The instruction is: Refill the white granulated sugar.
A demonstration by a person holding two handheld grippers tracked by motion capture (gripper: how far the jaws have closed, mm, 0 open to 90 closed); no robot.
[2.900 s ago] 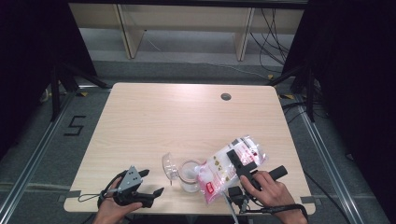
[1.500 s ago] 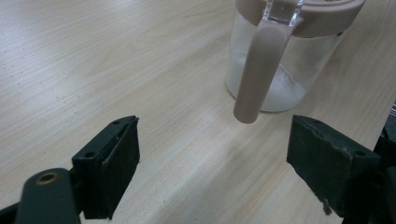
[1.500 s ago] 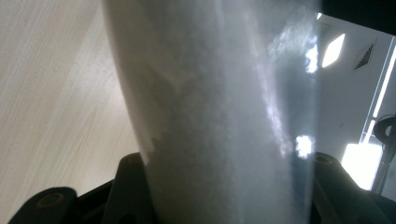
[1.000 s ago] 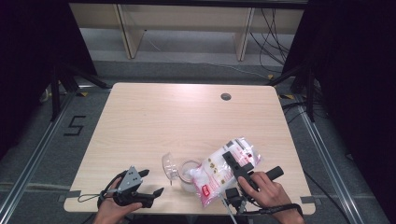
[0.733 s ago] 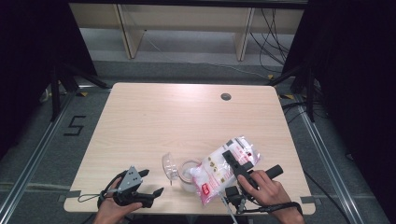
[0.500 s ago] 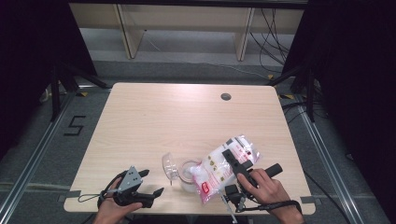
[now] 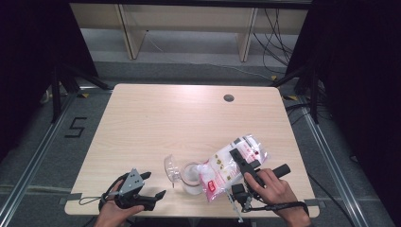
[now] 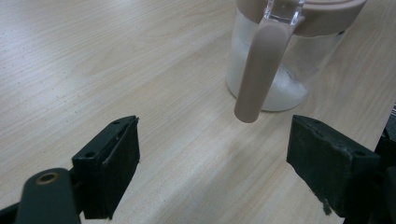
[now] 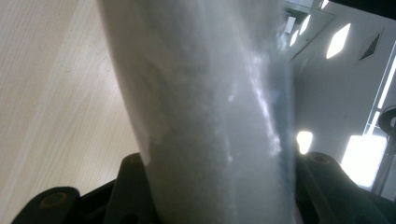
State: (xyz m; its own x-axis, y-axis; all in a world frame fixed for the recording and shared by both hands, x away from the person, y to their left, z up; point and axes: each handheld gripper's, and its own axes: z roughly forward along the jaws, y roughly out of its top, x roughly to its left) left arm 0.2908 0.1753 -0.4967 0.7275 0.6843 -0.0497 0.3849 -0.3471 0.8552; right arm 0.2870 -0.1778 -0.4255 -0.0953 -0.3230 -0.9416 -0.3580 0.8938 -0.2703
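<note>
The bag of white powder (image 7: pixel 230 166) sits tilted between my right fingers (image 7: pixel 239 163), which pinch it over the open jar (image 7: pixel 190 176) near the tabletop's (image 7: pixel 189 118) front edge, while my left fingers (image 7: pixel 153 185) rest spread beside it.

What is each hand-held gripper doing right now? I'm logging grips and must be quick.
Left hand-held gripper: open, holding nothing, near the clear jar with a beige lid.
Right hand-held gripper: closed on the clear plastic bag of white powder.
</note>
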